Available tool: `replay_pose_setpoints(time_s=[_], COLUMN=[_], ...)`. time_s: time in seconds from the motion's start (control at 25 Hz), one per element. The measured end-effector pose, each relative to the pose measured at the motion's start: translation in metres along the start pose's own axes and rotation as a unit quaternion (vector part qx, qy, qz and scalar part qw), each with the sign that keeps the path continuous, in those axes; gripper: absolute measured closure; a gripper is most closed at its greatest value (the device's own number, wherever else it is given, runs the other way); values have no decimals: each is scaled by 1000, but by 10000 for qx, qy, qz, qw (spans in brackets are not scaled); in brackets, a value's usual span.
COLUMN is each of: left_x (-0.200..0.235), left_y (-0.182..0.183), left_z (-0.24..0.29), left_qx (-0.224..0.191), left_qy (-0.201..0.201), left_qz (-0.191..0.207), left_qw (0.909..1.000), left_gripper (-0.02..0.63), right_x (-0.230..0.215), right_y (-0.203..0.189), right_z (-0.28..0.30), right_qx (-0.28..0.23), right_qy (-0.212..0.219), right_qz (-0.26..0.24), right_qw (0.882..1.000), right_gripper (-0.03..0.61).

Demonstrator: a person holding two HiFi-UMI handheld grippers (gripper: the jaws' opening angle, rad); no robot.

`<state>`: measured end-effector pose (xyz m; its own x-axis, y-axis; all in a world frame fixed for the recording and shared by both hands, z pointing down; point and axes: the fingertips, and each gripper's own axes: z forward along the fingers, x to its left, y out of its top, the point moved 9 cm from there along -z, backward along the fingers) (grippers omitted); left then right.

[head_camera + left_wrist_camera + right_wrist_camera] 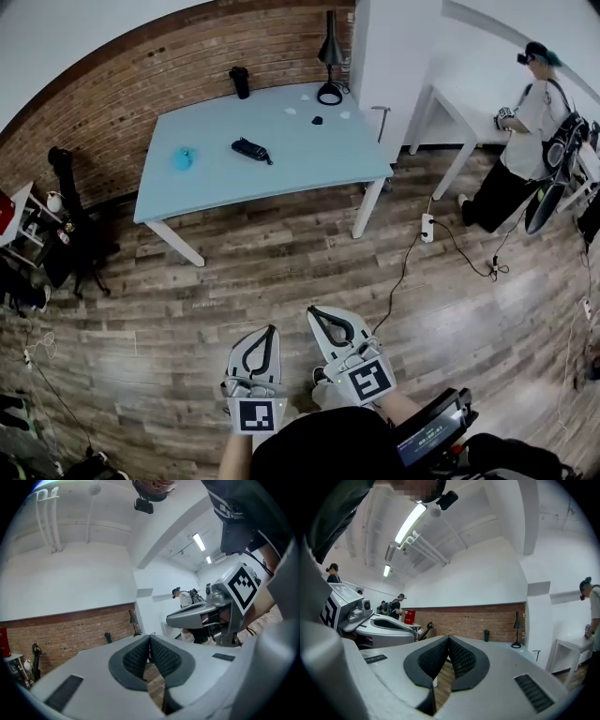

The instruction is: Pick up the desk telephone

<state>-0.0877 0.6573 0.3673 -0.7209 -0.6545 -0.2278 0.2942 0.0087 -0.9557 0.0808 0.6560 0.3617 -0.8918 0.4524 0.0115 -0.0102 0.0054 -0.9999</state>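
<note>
The desk telephone (250, 149) is a small black unit lying near the middle of the light blue table (281, 173), far ahead in the head view. Both grippers are low in that view, over the wooden floor and well short of the table. My left gripper (272, 328) has its pads together and nothing between them; in its own view the tips (150, 637) meet. My right gripper (312, 311) sits beside it, also shut and empty, with its tips (448, 638) touching. In the right gripper view the table shows only as a thin strip behind the jaws.
On the table stand a black cup (240, 82), a black lamp (330, 56), a blue object (183, 157) and a few small bits. A power strip (427, 227) with cables lies on the floor to the right. A person (525, 141) stands by a white table at far right. Clutter lines the left wall.
</note>
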Motion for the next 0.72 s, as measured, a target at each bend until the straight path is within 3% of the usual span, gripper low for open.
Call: replay_pose_setpoints(time_s=[0.12, 0.32, 0.56, 0.72], left_x=[2, 28, 78, 113], left_y=[-3, -21, -16, -20], left_z=[7, 26, 45, 50], left_qx=[-239, -153, -571, -695], left_qy=[73, -96, -248, -378], left_qz=[-273, -582, -607, -896], left_qw=[9993, 9981, 9962, 9928], left_gripper=[607, 609, 609, 609], right_x=[-4, -1, 15, 38], right_y=[-6, -12, -1, 15], right_z=[7, 28, 74, 105], right_qx=[179, 354, 217, 144], right_qy=[89, -111, -265, -319], right_qz=[-189, -225, -379, -511], right_qw=[9996, 9991, 9987, 9981], right_gripper=[549, 549, 549, 549])
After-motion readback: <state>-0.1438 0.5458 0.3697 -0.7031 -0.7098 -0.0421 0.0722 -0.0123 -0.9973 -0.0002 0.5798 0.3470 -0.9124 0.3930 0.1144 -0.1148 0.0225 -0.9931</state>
